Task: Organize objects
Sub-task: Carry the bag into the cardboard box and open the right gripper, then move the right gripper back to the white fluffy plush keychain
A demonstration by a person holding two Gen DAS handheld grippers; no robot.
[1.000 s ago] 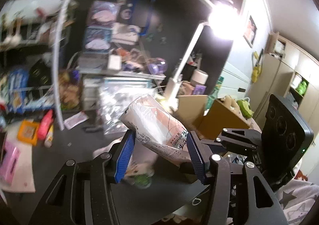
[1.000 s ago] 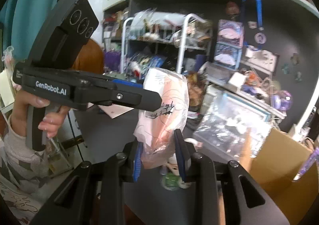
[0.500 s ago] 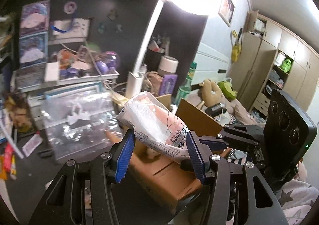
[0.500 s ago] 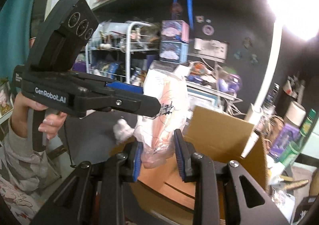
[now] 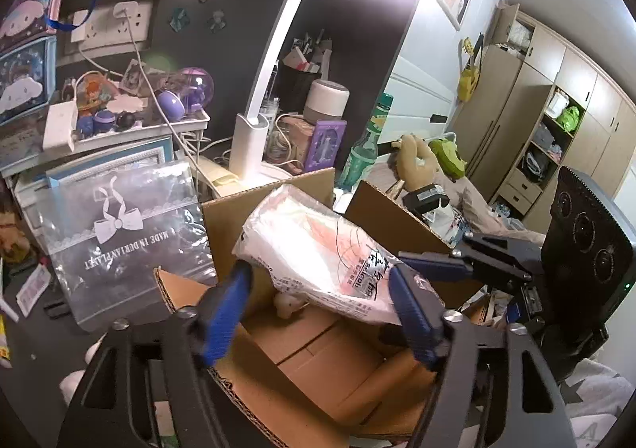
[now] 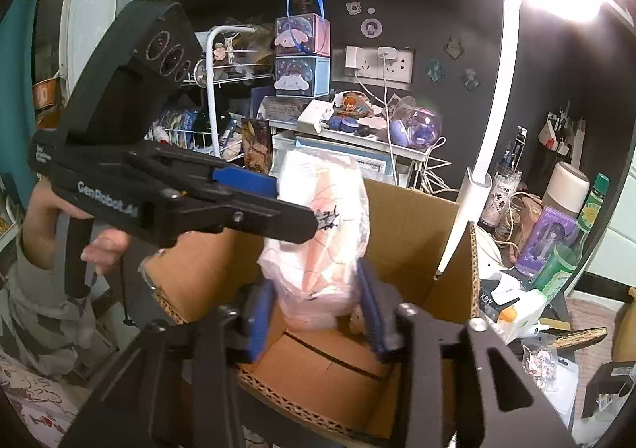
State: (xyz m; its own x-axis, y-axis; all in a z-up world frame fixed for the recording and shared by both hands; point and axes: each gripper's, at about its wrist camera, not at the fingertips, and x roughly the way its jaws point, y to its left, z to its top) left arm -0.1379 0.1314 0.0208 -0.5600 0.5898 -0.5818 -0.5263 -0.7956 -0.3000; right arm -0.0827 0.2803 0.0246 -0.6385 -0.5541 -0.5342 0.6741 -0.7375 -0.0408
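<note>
Behind the open cardboard box [image 5: 278, 352] stands a crowded desk [image 5: 35, 313] with a white lamp [image 5: 254, 138], a green bottle [image 5: 363, 146] and many small toys on a shelf.

You hold the plastic packet [image 5: 318, 261] above the open box with both tools. Your left tool [image 5: 322, 309] has its blue pads on the two sides of the packet, and they seem to press it only lightly. Your right tool [image 6: 316, 313] grips the lower end of the packet [image 6: 322, 233] between its jaws, which are close together on it. The packet hangs over the inside of the box and does not yet touch the bottom. A small pale object [image 5: 288, 303] already lies on the box floor under it.

To do this step well, I think you should bring the packet lower before you let go, so it does not fall on the small object or catch on the flap [image 6: 413, 225]. Open one tool first, then the other, so the soft plastic does not stick to a pad.

Both tools point forward and a little downward into the box. The left tool comes in from the left side in the right wrist view, and your hand [image 6: 95, 245] holds its handle upright.
</note>
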